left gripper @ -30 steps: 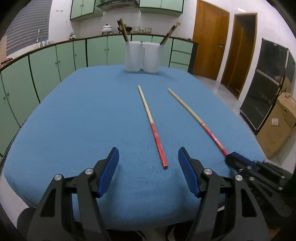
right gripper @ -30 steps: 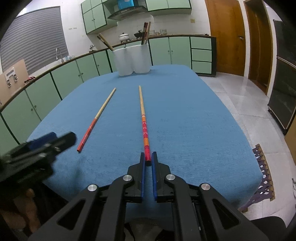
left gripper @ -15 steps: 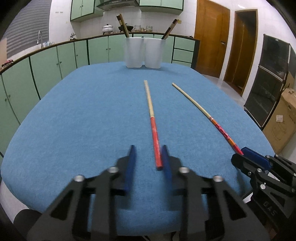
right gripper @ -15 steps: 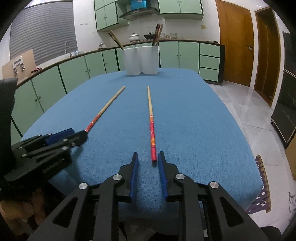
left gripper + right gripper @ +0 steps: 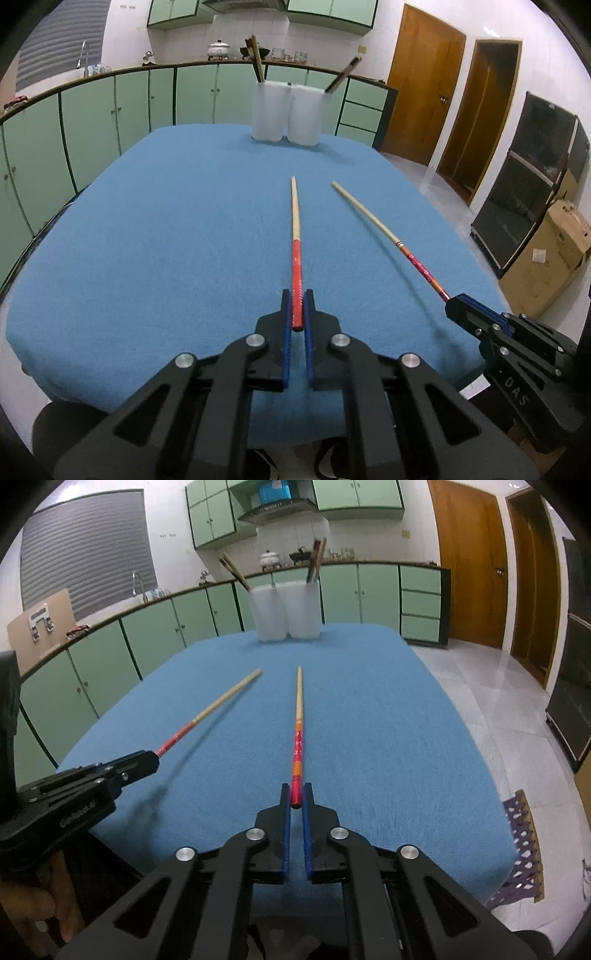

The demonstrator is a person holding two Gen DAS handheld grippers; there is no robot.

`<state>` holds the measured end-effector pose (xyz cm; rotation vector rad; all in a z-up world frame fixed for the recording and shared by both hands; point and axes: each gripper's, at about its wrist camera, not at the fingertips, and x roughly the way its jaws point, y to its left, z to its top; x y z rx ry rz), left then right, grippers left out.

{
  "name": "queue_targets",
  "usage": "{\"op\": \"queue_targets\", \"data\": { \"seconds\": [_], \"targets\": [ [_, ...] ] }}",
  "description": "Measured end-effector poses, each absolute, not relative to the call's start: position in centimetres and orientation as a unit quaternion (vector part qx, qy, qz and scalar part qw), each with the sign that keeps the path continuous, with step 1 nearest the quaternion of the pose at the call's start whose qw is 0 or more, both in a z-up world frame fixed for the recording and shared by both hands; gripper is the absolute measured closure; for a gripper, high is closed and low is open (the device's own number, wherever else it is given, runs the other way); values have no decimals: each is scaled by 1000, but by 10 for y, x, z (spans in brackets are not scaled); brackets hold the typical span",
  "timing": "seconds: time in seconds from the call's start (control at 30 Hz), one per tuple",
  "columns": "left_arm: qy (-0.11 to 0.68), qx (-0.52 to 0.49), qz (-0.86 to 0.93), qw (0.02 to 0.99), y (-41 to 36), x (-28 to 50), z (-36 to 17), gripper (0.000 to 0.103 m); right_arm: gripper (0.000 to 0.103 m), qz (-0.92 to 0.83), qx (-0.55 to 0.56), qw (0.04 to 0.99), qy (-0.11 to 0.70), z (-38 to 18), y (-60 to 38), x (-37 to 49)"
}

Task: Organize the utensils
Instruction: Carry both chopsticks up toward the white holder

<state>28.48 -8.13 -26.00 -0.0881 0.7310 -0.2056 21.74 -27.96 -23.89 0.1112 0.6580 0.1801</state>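
The left gripper (image 5: 297, 295) is closed on the red end of the left chopstick (image 5: 295, 229). Its blue pads (image 5: 285, 314) pinch the painted handle from both sides, and the butt of the stick sits between them, a little behind the fingertips. From there the stick runs straight ahead over the blue surface (image 5: 166, 221), its pale wooden tip pointing toward the two white holders (image 5: 284, 110) at the far edge. In the right wrist view this stick shows as the one on the left, its red end going into the black gripper and a dark shadow on the cloth beneath it, so it appears lifted off the cloth.

The right gripper (image 5: 296, 788) is likewise clamped on the red end of the right chopstick (image 5: 298, 716), which carries an orange band just ahead of the fingertips. The butt lies between the pads (image 5: 306, 801), and the shaft runs forward with its bare tip aimed at the holders (image 5: 284, 609). Whether this stick rests on the cloth or is raised cannot be told.

The two sticks lie near each other, side by side, and their far tips are closer together than the gripped ends. Each holder already has dark utensils (image 5: 256, 59) leaning out of it. Both holders stand touching each other, well apart from the chopstick tips.
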Motion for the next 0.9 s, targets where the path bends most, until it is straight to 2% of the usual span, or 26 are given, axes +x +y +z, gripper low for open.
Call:
{"op": "queue_targets", "data": {
  "seconds": [0.53, 0.9],
  "targets": [
    [292, -27, -107, 950, -53, 261, -166, 98, 97, 107, 54, 961, 250, -131, -285, 202],
    [283, -14, -124, 951, -49, 284, -127, 98, 97, 141, 10, 954, 263, -90, -266, 247]
  ]
}}
